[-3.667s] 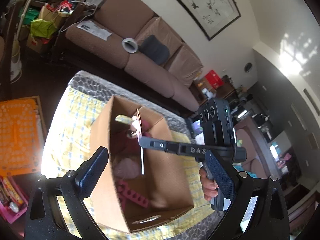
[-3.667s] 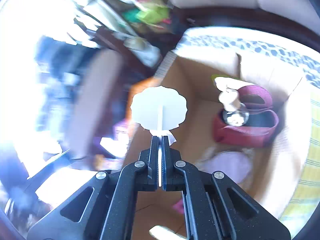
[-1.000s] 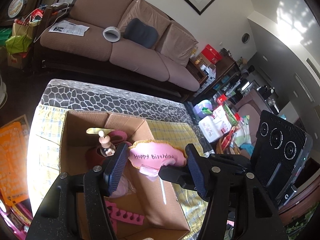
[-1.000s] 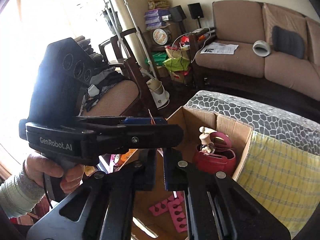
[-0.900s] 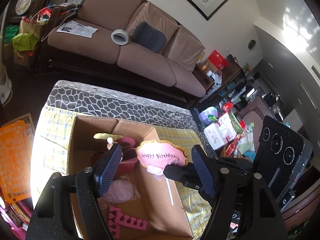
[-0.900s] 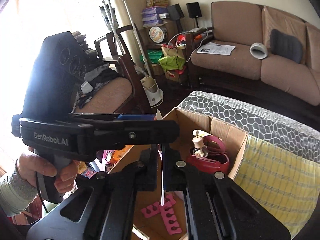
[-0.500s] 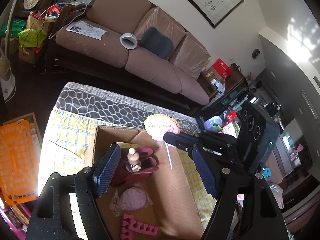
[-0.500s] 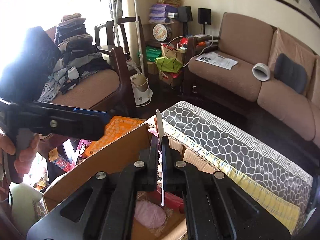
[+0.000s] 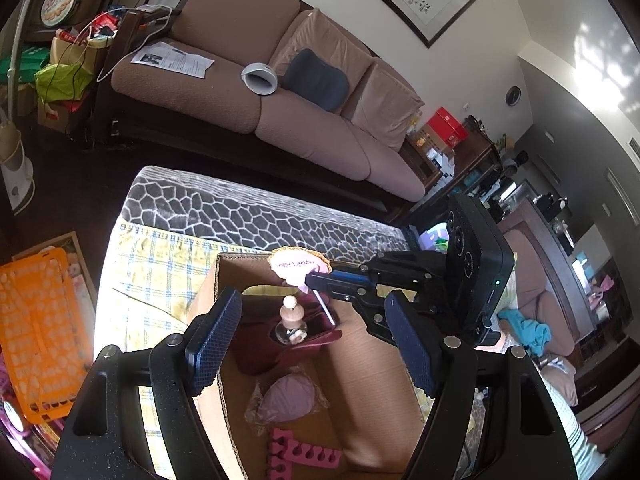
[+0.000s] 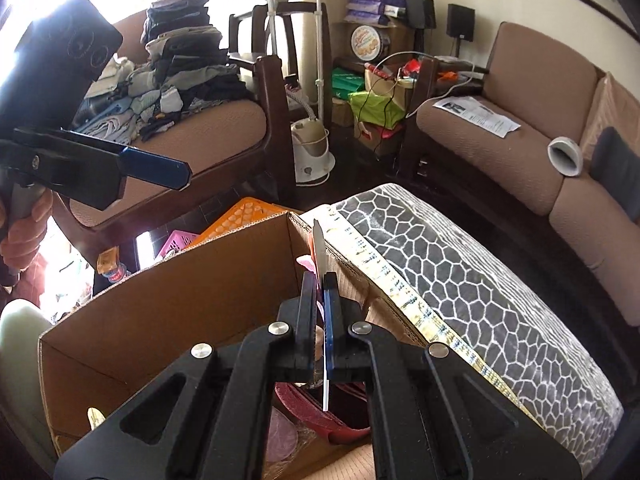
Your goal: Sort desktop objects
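My right gripper (image 10: 319,280) is shut on a pink "Happy Birthday" cake topper (image 9: 298,265) with a white stick. It holds the topper over the far rim of an open cardboard box (image 9: 372,364). In the right wrist view the topper (image 10: 319,248) shows edge-on between the pads. My left gripper (image 9: 312,344) is open and empty above the box. In the box lie a small glass bottle with a wooden stopper (image 9: 291,322), a dark red case (image 9: 260,354), a wrapped pink puff (image 9: 286,398) and pink toe separators (image 9: 306,454).
The box stands on a table with a yellow checked cloth (image 9: 156,272) over a grey honeycomb cover (image 9: 248,216). A brown sofa (image 9: 256,92) lies beyond it. An orange crate (image 9: 36,332) sits on the floor at the left. A chair piled with clothes (image 10: 180,92) stands left.
My right gripper has carried the topper back from near my left gripper to the box's far rim. My left gripper has pulled back and stays open.
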Motion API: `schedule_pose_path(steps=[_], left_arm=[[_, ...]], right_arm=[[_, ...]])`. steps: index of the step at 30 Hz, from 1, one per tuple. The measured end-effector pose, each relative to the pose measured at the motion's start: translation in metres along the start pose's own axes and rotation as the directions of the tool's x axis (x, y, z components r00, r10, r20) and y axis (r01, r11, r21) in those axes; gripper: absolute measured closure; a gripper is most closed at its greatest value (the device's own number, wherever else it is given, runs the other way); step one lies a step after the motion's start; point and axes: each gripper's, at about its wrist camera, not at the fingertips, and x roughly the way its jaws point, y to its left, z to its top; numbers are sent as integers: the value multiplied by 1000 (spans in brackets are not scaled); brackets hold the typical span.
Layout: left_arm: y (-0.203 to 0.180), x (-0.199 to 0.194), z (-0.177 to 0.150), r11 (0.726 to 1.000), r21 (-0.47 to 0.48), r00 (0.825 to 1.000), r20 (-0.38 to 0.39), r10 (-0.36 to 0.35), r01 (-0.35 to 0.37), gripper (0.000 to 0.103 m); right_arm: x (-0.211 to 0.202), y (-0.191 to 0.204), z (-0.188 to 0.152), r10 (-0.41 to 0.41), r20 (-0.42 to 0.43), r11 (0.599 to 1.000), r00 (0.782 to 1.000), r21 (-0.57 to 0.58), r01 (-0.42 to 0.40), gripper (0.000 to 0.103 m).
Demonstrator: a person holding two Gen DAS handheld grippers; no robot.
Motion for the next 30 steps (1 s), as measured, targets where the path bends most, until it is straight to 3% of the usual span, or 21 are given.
schedule_pose_path(steps=[8,15,22,28,30], left_arm=[[-2,6,-3,1000,16,1000,-14,11,-11,28],[-6,9,-5,999,29,999,-22,25,-24,28],[-6,10,-8,999,26,999,-24,26,-25,28],[-7,11,-10,998,47,999,-28,42,-41,28],[-7,12,-11,998,50,999,-32,44,-42,28]], right_arm=[[11,3,-9,-67,-30,998,997,-5,66,98],[13,-6,-21,-59,-53,996,997,64,62,99],[14,-19,-30,-29,-17,993,999,116,31,99],[18,-19,-28,-42,-38,993,998,112,46,96],[18,-21,-29,-37,-50,990,998,133,43,91]])
